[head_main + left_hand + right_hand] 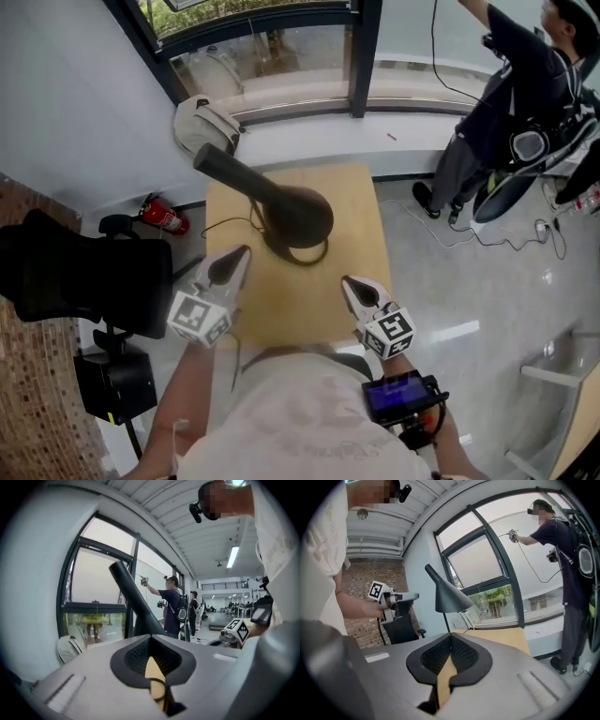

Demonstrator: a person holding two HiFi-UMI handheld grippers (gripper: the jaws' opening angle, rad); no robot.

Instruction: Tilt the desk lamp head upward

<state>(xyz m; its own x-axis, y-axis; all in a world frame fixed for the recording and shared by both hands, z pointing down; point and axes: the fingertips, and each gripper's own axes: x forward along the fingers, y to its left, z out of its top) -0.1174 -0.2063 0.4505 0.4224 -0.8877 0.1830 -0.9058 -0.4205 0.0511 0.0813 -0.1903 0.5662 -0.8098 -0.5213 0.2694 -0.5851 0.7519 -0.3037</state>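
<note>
At the desk's point(281, 314) near edge both tools hover just above the wood, well apart from each other. The left gripper point(234, 258) sits over the near-left part and the right gripper point(352, 284) over the near-right part. Each has its jaws pressed together with nothing between them, and bare desktop shows below the tips. Neither touches the lamp.

Past them, around the middle of the desk, stands the desk lamp point(281, 211) on a dark round base point(302, 251). A thin upright stem point(446, 620) shows in the right gripper view. The cone-shaped shade point(446, 596) is slanted. Its long axis runs from the wide mouth over the base up to the narrow end, which points high toward the desk's far-left corner. The mouth faces down at the desktop, tipped slightly toward the near right. A thin cord point(228, 223) trails from the base toward the desk's left edge.

Left of the desk, on the floor, are a black office chair point(80, 272) and a red fire extinguisher point(162, 217). Beyond the desk's far-left corner a pale bag point(202, 122) leans under the window point(272, 56). Far off to the desk's right a person point(511, 103) in dark clothes stands by the glass with one arm raised.
</note>
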